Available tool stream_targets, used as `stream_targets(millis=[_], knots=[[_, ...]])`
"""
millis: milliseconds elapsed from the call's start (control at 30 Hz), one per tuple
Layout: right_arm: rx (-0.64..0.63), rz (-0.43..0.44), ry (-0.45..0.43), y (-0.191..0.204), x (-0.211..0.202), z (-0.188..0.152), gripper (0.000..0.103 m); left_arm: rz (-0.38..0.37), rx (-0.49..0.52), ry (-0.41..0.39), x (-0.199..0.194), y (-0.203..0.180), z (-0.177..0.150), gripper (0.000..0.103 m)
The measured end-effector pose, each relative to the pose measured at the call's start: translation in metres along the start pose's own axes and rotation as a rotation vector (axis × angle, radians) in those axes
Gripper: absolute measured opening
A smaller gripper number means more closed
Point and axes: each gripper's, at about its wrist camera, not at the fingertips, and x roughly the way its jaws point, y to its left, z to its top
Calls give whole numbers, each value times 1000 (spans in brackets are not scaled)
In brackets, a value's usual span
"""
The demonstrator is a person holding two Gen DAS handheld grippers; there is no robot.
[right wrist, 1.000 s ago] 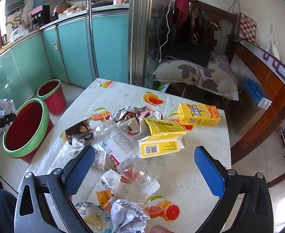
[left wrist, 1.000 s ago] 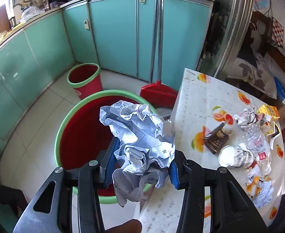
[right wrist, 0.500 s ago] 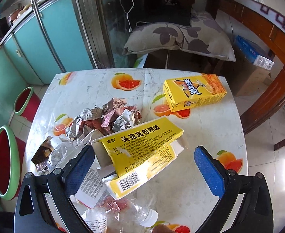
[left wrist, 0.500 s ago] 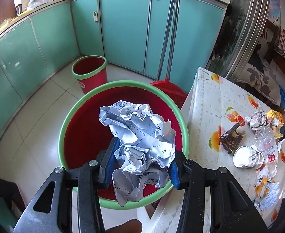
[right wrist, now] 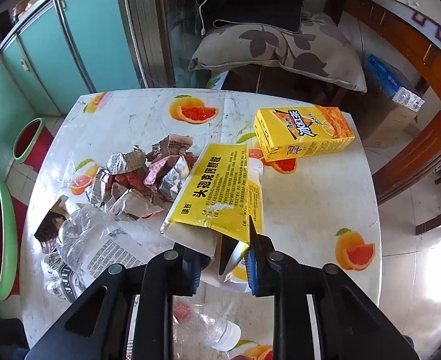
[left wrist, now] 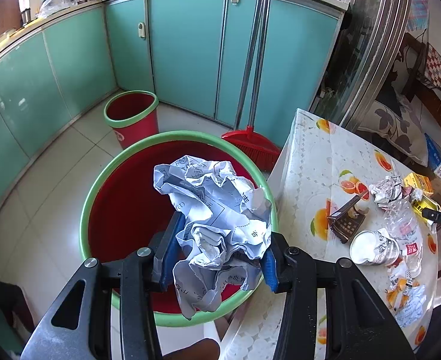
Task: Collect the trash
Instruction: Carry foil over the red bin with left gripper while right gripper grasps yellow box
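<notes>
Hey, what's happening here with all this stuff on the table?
A person is clearing trash with a hand-held gripper in each hand. The left hand-held gripper holds a crumpled paper ball over the large red bin beside the table, not yet dropped. The right hand-held gripper is closing on the end of a flattened yellow medicine box. Foil wrappers, a crushed plastic bottle and a yellow drink carton remain there.
</notes>
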Motion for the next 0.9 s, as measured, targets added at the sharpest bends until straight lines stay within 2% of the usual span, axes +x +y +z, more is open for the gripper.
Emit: stream_targets(millis=[100, 367, 567, 733, 767, 900], knots=[[-24, 14, -43, 4, -27, -2, 14, 3, -9, -10, -5, 4, -1, 44], [-100, 90, -192, 41, -106, 0, 14, 26, -47, -23, -11, 26, -1, 45], [-197, 233, -320, 117, -158, 11, 14, 39, -79, -24, -10, 46, -1, 45], [-277, 300, -454, 186, -195, 13, 14, 28, -88, -28, -10, 54, -1, 45], [-285, 344, -447, 198, -197, 15, 14, 25, -87, -30, -10, 56, -1, 45], [-325, 541, -322, 248, -177, 12, 14, 29, -96, -38, -12, 64, -2, 45]])
